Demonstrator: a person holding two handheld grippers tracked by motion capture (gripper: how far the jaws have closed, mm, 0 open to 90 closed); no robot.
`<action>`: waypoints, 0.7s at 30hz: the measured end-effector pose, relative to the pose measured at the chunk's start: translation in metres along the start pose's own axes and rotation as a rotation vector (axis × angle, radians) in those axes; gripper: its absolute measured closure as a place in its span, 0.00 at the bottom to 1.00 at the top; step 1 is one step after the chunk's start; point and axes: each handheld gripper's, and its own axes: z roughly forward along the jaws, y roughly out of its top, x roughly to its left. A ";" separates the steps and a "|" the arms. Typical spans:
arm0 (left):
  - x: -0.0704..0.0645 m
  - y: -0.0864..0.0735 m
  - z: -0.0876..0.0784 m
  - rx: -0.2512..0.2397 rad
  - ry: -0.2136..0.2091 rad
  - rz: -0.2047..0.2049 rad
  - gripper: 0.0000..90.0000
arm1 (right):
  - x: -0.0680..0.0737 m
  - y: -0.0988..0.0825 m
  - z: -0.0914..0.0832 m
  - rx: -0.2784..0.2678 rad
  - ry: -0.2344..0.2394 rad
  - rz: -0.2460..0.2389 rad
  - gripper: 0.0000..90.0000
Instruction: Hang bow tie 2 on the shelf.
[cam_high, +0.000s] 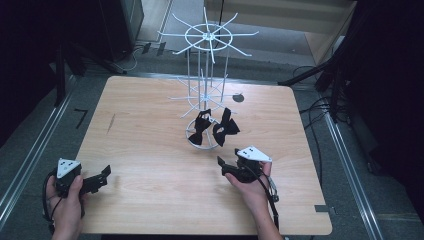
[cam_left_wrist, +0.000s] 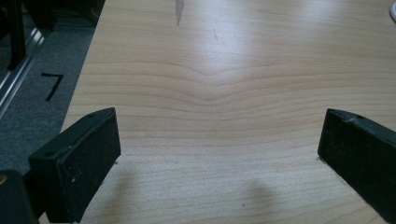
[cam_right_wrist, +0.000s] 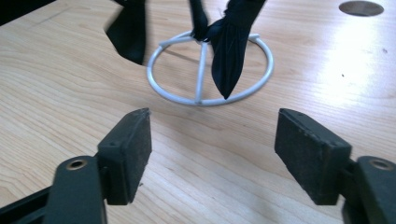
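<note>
I've got the right gripper (cam_high: 226, 166) low over the table (cam_high: 150, 150), at about 5 o'clock from the rack's foot. Jaws spread wide, nothing btwn them, pads off the wood as far as I can tell. In the right gripper view they point straight at the base ring (cam_right_wrist: 210, 70) of the white wire rack (cam_high: 207, 60), which sits at 12 o'clock from the jaws, near but not touching.

Two black bow ties hang off the rack's lowest arms. Left bow tie (cam_high: 201, 129) is at approx 11 o'clock from my right gripper, right bow tie (cam_high: 225, 127) at 12 o'clock. Both dangle down to the ring; in the right gripper view one dark tip (cam_right_wrist: 229, 51) drops inside the ring, over its cross bar, and the other tie (cam_right_wrist: 128, 30) hangs just outside the ring at its 10 o'clock. Can't tell if the tips touch the table.

Left gripper (cam_high: 100, 177) is well apart, near the table's front-left corner, at 8 o'clock from the rack. Jaws wide open too, w/ bare wood btwn them in the left gripper view (cam_left_wrist: 219, 140). My left hand (cam_high: 67, 200) wraps its body; right hand (cam_high: 252, 187) holds the other one from below.

A small dark round hole (cam_high: 238, 97) sits in the tabletop at 2 o'clock from the ring.
</note>
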 end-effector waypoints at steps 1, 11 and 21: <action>0.000 0.000 0.000 0.000 -0.002 0.000 0.00 | -0.004 -0.001 -0.001 0.005 -0.008 -0.003 0.28; 0.000 0.000 0.000 -0.001 0.001 0.000 0.00 | -0.024 -0.004 -0.011 0.009 -0.028 0.018 0.28; 0.001 0.000 0.000 0.001 0.000 0.000 0.00 | -0.039 -0.007 -0.024 -0.014 -0.042 0.043 0.29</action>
